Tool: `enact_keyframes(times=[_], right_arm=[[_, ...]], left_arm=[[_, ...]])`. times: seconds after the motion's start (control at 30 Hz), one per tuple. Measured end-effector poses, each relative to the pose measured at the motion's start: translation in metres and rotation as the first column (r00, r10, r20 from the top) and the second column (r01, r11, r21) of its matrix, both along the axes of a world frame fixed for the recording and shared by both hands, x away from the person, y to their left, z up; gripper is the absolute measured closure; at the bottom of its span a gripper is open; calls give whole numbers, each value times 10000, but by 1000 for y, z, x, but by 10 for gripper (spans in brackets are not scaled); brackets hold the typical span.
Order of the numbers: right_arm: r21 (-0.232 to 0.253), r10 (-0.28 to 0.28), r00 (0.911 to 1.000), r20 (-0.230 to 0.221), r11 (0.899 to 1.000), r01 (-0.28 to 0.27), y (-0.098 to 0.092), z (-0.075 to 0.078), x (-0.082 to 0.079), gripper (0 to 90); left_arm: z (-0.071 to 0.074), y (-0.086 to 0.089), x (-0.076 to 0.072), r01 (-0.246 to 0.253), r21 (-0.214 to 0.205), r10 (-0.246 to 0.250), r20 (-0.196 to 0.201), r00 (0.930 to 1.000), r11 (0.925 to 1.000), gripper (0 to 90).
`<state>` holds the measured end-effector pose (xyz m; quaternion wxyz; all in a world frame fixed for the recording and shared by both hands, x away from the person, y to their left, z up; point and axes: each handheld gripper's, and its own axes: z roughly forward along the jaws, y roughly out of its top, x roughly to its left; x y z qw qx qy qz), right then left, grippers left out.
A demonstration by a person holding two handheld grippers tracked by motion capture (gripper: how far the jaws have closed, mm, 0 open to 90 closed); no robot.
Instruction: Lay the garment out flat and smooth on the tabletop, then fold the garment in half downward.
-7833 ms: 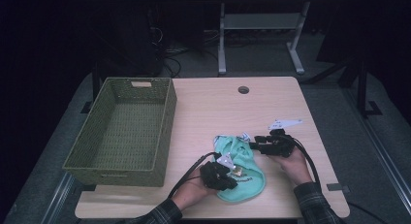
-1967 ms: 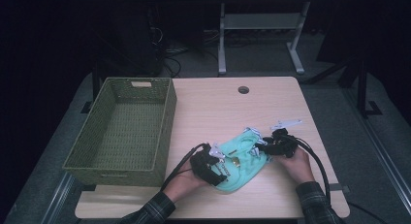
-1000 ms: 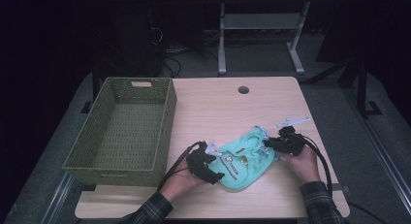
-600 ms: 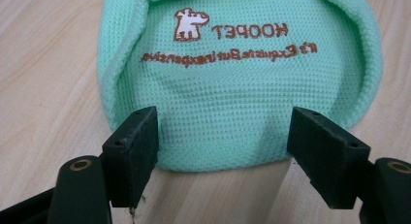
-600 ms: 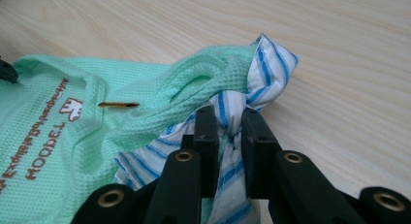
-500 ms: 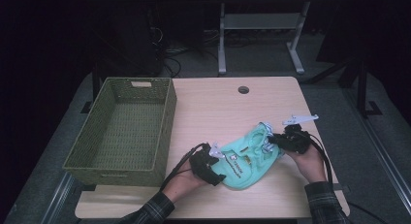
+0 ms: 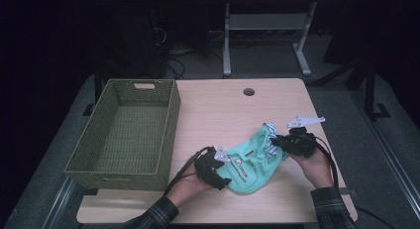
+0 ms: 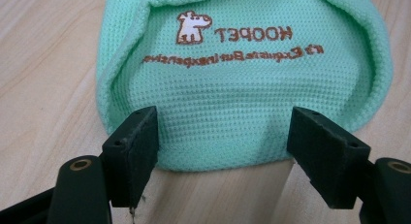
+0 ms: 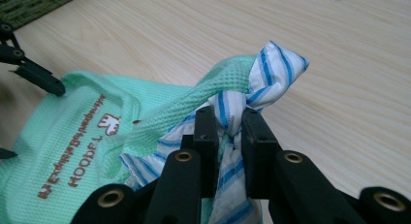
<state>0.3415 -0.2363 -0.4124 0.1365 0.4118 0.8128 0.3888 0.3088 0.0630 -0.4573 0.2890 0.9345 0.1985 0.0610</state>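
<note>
We clamp our right gripper [image 9: 227,132] on the green garment's [image 7: 250,162] striped collar to lift it; our left gripper [image 8: 223,141] straddles the hem, unclenched, steadying.

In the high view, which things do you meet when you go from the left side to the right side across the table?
Woven basket → left gripper → green garment → right gripper.
</note>
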Motion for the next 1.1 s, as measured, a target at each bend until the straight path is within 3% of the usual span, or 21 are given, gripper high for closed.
enact_keyframes(times=[0.57, 1.03, 1.1], right_arm=[[128, 761, 9958, 504, 9970, -768, 19, 13, -12, 786], [21, 1717, 9839, 500, 9851, -1720, 45, 6, -25, 786], [-34, 1769, 9828, 538, 9842, -1770, 47, 6, -27, 785]], left_arm=[[0, 0, 1, 71, 39, -71, 70, 10000, 10000, 259], [-1, 0, -1, -29, -55, 29, 36, 10000, 10000, 259], [0, 0, 0, -31, -168, 29, -153, 9999, 9999, 260]])
